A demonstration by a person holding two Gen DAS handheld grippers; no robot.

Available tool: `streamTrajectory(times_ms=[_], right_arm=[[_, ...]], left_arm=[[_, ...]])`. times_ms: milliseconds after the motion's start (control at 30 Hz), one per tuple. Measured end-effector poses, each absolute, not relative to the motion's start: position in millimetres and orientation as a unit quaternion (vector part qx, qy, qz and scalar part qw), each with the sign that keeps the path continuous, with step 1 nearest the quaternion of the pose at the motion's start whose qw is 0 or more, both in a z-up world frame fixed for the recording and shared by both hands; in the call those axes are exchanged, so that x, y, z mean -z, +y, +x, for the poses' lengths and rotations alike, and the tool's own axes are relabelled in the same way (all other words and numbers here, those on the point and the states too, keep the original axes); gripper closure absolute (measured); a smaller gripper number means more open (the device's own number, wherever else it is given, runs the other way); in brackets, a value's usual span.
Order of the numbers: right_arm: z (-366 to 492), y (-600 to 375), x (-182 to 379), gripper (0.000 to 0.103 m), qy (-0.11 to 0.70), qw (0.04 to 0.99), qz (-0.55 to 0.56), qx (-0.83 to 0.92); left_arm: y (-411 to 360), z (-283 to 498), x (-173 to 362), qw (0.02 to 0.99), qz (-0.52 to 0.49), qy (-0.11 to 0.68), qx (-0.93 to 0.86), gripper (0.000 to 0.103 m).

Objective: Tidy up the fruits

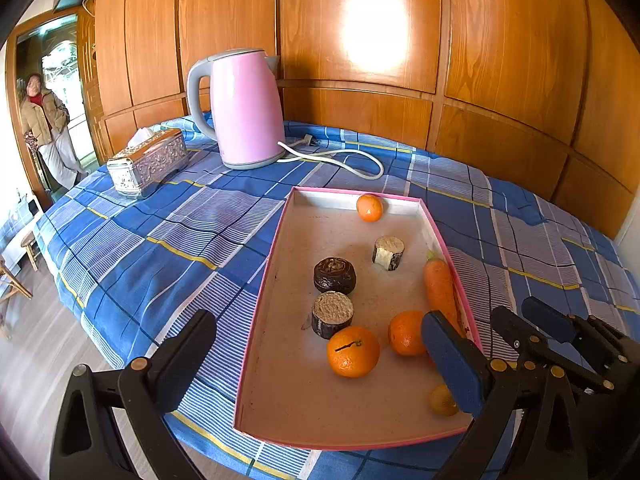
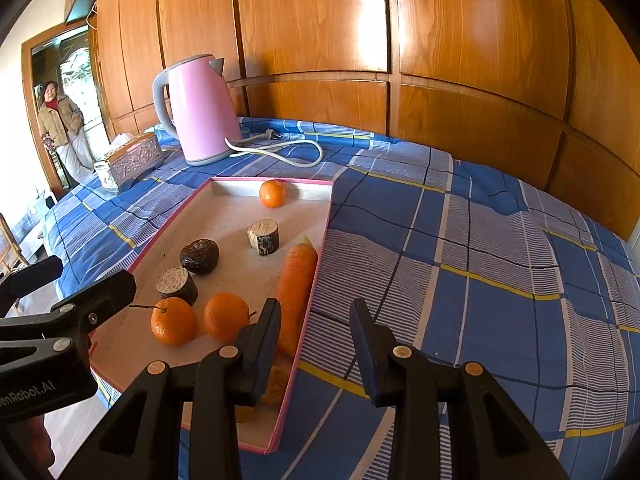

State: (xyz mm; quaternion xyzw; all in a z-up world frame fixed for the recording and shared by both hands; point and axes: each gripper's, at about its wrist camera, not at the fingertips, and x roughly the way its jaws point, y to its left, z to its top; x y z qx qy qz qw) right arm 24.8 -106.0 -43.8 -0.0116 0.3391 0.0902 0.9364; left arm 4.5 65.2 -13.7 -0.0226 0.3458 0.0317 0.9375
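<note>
fruit: three oranges are sitting in the pink-rimmed tray [image 1: 262, 300]: one orange [image 1: 369, 207] at the far end in the upper middle of the left wrist frame, two oranges [image 1: 353, 351] side by side lower down. A small yellowish fruit [image 1: 442, 400] is peeking out at the near corner, half hidden behind a finger, can't tell what it is.
other stuff in tray: a carrot [image 2: 295, 292] is lying along the right wall, plus three stubby dark cylinder chunks [image 1: 334, 275] in the middle.
left hand-held gripper [image 1: 320, 364]: hovering over the tray's near end, fingers spread wide, holding nothing.
right hand-held gripper [image 2: 316, 344]: also spread and empty, straddling the tray's right rim near the carrot's lower end.
step: honestly could be mid-sort or already wrapped up, everything's lying in the tray either way, so I'm not calling a next grab.
around: tray is sitting on a blue plaid table [image 2: 480, 260], with a pink kettle [image 1: 244, 112] and a tissue box [image 1: 148, 162] toward the upper left.
</note>
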Motion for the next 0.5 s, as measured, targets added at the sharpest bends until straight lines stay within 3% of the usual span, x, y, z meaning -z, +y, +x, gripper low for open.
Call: streamTrajectory(times_ms=[500], right_arm=[[27.6,-111.4,44.3,0.067,0.342,0.936,-0.008,-0.089]], left_arm=[[62.0,3.5,15.6,0.937,-0.018,0.348,-0.020,0.000]])
